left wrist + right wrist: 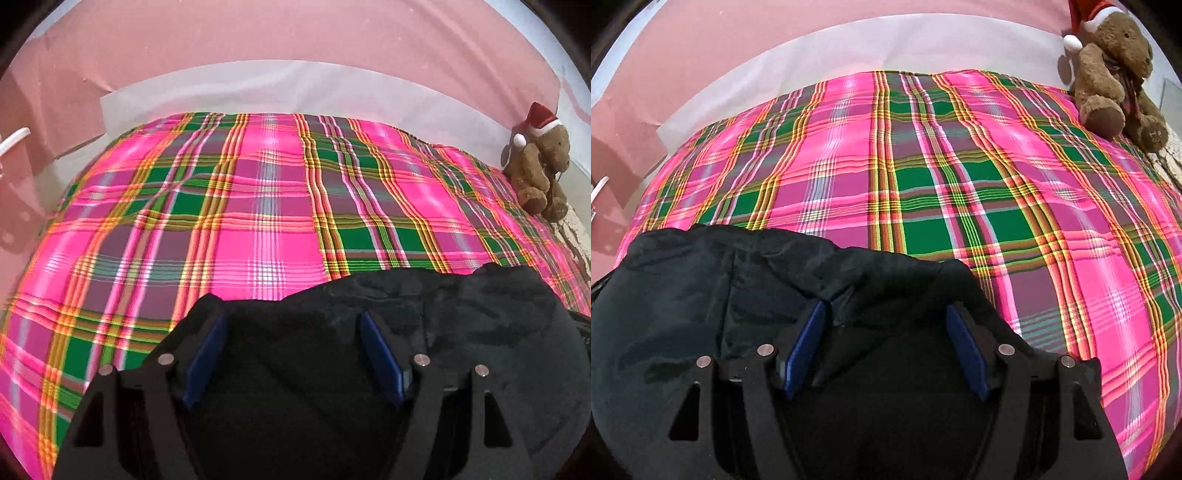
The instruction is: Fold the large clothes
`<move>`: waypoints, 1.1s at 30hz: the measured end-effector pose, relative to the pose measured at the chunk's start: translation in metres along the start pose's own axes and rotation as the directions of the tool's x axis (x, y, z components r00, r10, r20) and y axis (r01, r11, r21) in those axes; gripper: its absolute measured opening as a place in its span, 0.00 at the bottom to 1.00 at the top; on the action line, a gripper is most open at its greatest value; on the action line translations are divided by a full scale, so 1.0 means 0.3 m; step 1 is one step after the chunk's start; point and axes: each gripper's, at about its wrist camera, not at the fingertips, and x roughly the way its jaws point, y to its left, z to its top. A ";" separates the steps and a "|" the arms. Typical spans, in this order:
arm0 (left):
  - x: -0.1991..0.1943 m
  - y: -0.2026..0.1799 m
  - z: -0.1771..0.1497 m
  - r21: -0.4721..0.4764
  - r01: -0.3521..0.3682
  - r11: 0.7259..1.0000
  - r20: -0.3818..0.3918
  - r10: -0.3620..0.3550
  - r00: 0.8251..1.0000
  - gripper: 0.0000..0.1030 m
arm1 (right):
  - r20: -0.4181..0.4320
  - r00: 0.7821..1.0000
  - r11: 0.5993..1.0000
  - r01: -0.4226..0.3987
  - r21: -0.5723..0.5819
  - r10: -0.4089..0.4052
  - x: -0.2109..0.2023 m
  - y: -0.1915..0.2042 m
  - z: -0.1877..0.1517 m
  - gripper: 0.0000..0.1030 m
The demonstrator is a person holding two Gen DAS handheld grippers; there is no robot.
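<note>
- Left wrist view: the left gripper point(291, 325) has its jaws spread wide, with the blue pads point(380, 354) well apart. The dark garment point(461, 314) lies under and between the fingers and runs on past the right-hand finger. Nothing appears pinched. Its far edge sits just beyond the fingertips.
- Left wrist view, surroundings: the plaid bedcover point(258, 206) extends ahead of the fingertips. A teddy bear point(539, 173) in a Santa hat sits far ahead and to the right, well apart from the garment.
- Right wrist view: the right gripper point(886, 317) is likewise wide open. The dark garment point(720, 280) lies below its fingers and spreads mainly to the left of the left-hand pad point(805, 347). No cloth is clamped. Its rumpled far hem lies just ahead of the fingertips.
- Right wrist view, surroundings: the plaid bedcover point(942, 177) fills the area ahead and to the right. The teddy bear point(1115, 74) sits at the far right.
- Handling, as a judgement: the fabric looks soft, limp and light, with a slight sheen suggesting it may slip. It would sag between grips, so hold near the two far-edge corners, one per gripper, pinching a full layer.
</note>
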 end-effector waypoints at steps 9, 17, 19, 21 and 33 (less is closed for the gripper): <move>-0.284 -0.085 0.067 0.048 0.105 0.993 0.119 -0.110 0.987 0.74 | 0.153 0.987 0.999 -0.048 0.004 0.046 -0.270 -0.001 0.025 0.66; -0.099 -0.428 0.027 0.180 0.223 0.958 -0.040 -0.219 0.975 0.74 | 0.059 0.998 0.998 -0.023 0.063 0.019 -0.149 -0.085 -0.019 0.66; -0.020 -0.454 0.015 0.188 0.196 0.962 -0.060 -0.188 0.980 0.74 | 0.036 0.999 0.999 -0.001 0.049 -0.001 -0.111 -0.104 -0.028 0.66; 0.029 -0.446 0.021 0.155 0.198 0.968 -0.069 -0.190 0.979 0.75 | 0.026 1.000 0.999 0.002 0.053 -0.004 -0.078 -0.115 -0.031 0.66; 0.027 -0.432 0.021 0.127 0.152 0.980 -0.063 -0.145 0.987 0.74 | 0.022 0.999 0.997 0.045 0.057 -0.046 -0.058 -0.112 -0.018 0.66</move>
